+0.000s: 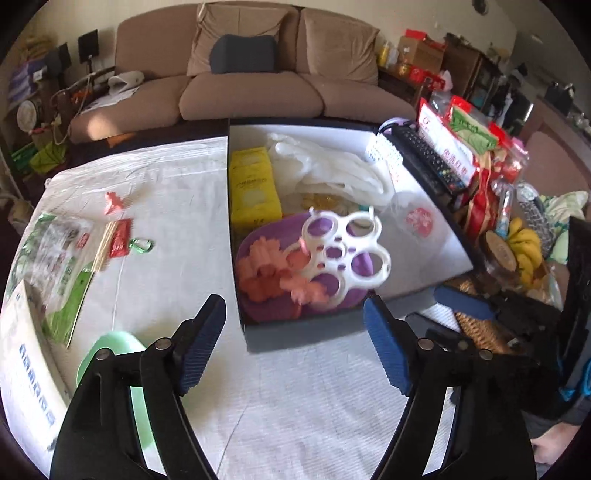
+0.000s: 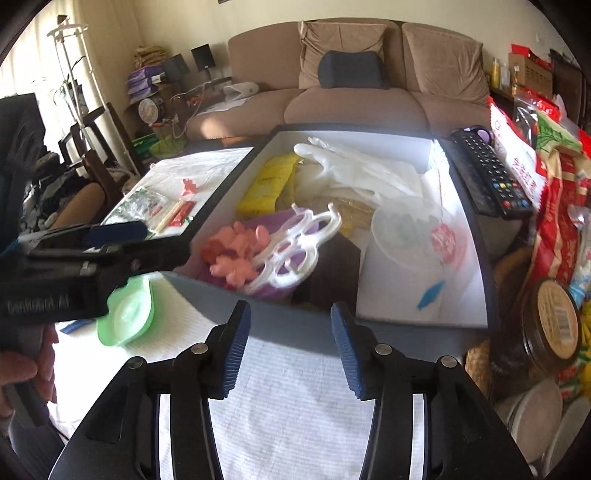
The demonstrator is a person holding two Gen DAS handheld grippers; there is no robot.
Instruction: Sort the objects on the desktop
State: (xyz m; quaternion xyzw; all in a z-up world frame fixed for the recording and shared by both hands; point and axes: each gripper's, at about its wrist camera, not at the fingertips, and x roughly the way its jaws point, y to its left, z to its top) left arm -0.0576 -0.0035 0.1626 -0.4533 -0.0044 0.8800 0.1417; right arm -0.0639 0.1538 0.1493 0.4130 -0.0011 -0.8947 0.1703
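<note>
While both jaws gape empty, white ringed hanger [image 1: 345, 254] (pink clips) blurred, in box [image 1: 424, 273].

A tan sofa [image 1: 236, 74] stands against a cream wall [image 2: 177, 22], with loose back cushions and a dark lumbar pillow [image 1: 243, 53] at its middle. Sunlight falls on the left seat and the white-covered counter [image 1: 166, 192]. A white stand [image 2: 70, 66] rises by the bright curtain [image 2: 18, 66]. Dark shelves [image 1: 469, 70] stand right.
</note>
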